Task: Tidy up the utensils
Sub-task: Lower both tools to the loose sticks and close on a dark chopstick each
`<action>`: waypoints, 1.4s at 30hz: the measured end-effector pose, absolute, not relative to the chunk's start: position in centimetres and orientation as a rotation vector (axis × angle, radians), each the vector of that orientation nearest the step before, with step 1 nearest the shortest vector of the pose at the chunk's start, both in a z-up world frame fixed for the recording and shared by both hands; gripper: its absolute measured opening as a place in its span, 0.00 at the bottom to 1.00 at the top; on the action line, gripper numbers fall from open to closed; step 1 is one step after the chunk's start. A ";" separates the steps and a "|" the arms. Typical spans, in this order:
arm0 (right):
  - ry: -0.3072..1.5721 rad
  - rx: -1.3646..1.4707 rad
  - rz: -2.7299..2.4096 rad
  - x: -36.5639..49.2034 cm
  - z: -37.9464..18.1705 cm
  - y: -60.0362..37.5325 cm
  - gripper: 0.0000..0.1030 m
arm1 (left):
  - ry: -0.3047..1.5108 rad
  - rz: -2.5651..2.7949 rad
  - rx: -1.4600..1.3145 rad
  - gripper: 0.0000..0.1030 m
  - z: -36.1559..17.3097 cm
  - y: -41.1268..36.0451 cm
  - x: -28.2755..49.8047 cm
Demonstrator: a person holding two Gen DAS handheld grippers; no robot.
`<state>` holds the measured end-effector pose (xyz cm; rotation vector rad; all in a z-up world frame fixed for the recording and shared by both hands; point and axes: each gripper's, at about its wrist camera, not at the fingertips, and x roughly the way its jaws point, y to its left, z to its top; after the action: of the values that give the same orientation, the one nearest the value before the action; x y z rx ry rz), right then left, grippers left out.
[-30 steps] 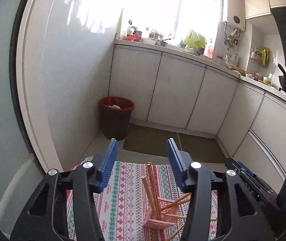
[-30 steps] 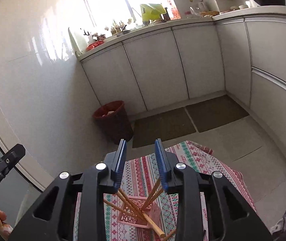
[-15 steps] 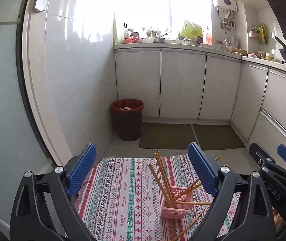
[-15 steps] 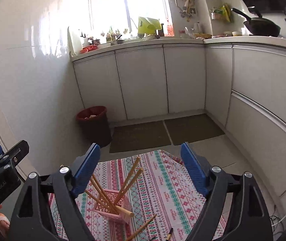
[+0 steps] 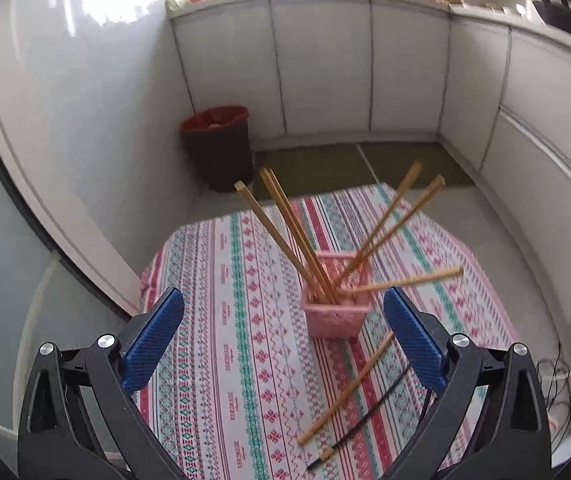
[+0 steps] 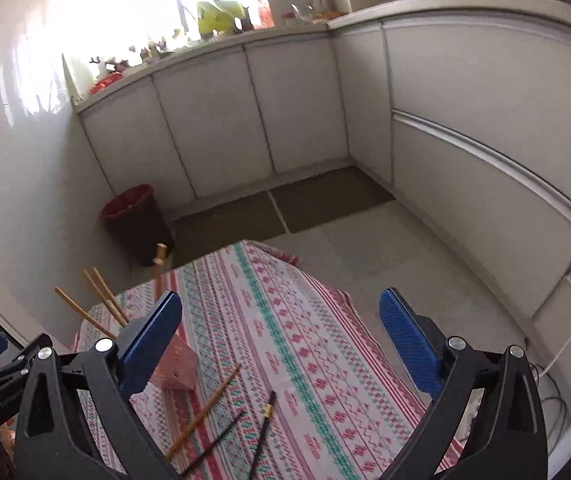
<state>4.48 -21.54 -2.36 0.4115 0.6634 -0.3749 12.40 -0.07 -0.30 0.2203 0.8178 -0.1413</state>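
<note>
Now both our left gripper (image 5: 283, 344) and right gripper (image 6: 281, 346) hang spread wide and empty, while the loose wooden chopstick (image 5: 347, 388) lies slantwise on the tablecloth (image 5: 221, 360) beside the pink holder (image 5: 335, 312), nearer our left.

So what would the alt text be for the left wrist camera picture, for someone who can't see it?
A pink basket holding several wooden chopsticks stands on a patterned tablecloth, framed by the open blue fingers of the left gripper. One wooden chopstick and a black one lie loose beside it.
</note>
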 end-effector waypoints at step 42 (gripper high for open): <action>1.243 0.655 -0.301 10.4 -19.6 -22.1 0.93 | 1.299 -0.504 0.371 0.03 -17.8 -6.4 11.1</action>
<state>10.37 -22.11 -19.59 0.6549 1.2435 -0.3013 11.12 -6.43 -17.79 0.3709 1.2986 -0.5042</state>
